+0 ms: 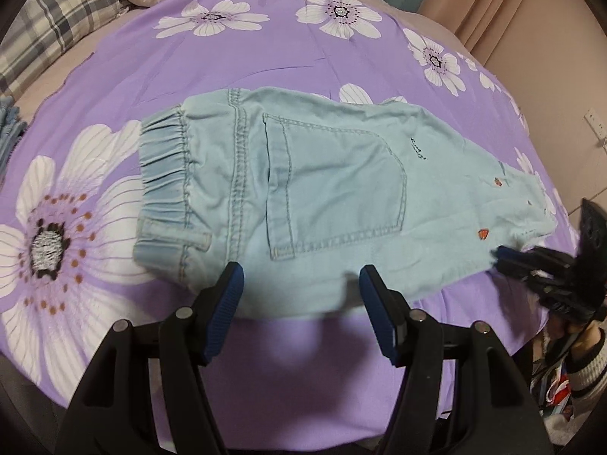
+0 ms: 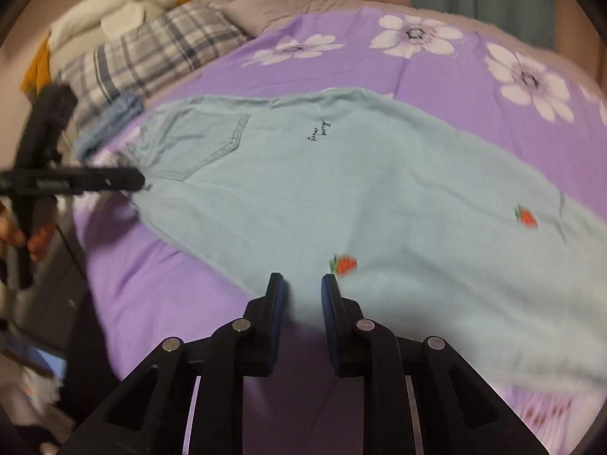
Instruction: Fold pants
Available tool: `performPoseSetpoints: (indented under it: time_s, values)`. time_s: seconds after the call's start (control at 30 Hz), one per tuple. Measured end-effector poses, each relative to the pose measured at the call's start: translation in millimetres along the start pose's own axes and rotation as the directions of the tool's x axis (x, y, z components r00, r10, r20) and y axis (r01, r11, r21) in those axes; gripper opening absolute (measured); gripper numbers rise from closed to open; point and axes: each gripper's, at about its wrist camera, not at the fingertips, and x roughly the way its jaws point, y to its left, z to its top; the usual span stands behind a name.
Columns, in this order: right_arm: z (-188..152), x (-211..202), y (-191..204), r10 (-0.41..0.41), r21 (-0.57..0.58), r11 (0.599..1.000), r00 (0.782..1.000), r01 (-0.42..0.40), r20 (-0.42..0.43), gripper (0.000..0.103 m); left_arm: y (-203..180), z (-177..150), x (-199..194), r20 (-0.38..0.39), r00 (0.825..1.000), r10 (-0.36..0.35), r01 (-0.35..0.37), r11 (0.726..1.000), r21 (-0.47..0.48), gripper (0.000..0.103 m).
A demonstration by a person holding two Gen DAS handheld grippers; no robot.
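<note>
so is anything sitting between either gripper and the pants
Nothing visible. The light blue pants lie flat on the purple flowered sheet. The left gripper is open at their near edge by the back pocket; the right gripper is open at the leg's near edge, beside a strawberry patch.

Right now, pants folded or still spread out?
Folded once lengthwise, it seems: the pants lie flat on the purple sheet, one back pocket up, one leg's width. No crosswise fold.
</note>
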Motion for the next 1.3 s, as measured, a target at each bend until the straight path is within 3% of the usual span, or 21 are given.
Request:
performPoseSetpoints:
  time_s: [0.1, 0.23, 0.3, 0.37, 0.5, 0.63, 0.73, 0.8, 0.87, 1.0, 1.1, 1.3]
  values:
    - [2, -20, -13, 0.013, 0.051, 0.999, 1.000, -0.014, 0.024, 0.021, -10, 1, -8, -0.004, 0.999, 0.033, -0.032, 0.999, 0.016, 0.063]
    - [-2, -61, -37, -0.070, 0.125, 0.991, 0.987, 0.052, 0.146, 0.022, -38, 8, -15, 0.021, 0.996, -0.086, 0.086, 0.996, 0.018, 0.065]
    - [-3, -72, -59, -0.130, 0.202, 0.975, 0.975, 0.093, 0.178, 0.022, -62, 12, -8, 0.013, 0.989, -0.146, 0.145, 0.989, 0.036, 0.068]
    - [-8, -78, -87, -0.191, 0.304, 0.944, 0.964, 0.129, 0.186, 0.022, -86, 14, 6, -0.017, 0.988, -0.156, 0.157, 0.985, 0.069, 0.068]
    - [-16, -77, -122, -0.217, 0.439, 0.892, 0.953, 0.107, 0.210, 0.022, -110, 15, 37, -0.069, 0.983, -0.170, 0.175, 0.981, 0.080, 0.068]
    - [-29, -65, -140, -0.209, 0.498, 0.862, 0.960, 0.093, 0.184, 0.022, -104, 10, 56, -0.101, 0.985, -0.141, 0.145, 0.989, 0.029, 0.067]
    - [-40, -57, -154, -0.237, 0.514, 0.845, 0.965, 0.148, 0.112, 0.022, -96, 10, 50, -0.094, 0.984, -0.148, 0.149, 0.989, 0.000, 0.067]
    - [-44, -61, -161, -0.253, 0.498, 0.851, 0.961, 0.165, 0.114, 0.022, -91, 10, 47, -0.093, 0.986, -0.135, 0.135, 0.991, -0.012, 0.067]
    - [-46, -69, -166, -0.323, 0.476, 0.845, 0.942, 0.243, 0.093, 0.022, -84, 8, 44, -0.090, 0.987, -0.131, 0.129, 0.991, -0.027, 0.067]
    - [-57, -85, -197, -0.370, 0.515, 0.810, 0.926, 0.280, 0.078, 0.022, -69, 6, 38, -0.078, 0.984, -0.158, 0.152, 0.985, -0.082, 0.063]
    - [-67, -100, -223, -0.456, 0.527, 0.764, 0.889, 0.372, 0.032, 0.022, -64, 6, 38, -0.069, 0.986, -0.149, 0.142, 0.984, -0.108, 0.062]
    - [-80, -120, -263, -0.555, 0.549, 0.686, 0.831, 0.477, -0.030, 0.022, -69, 9, 38, -0.082, 0.991, -0.109, 0.101, 0.990, -0.097, 0.063]
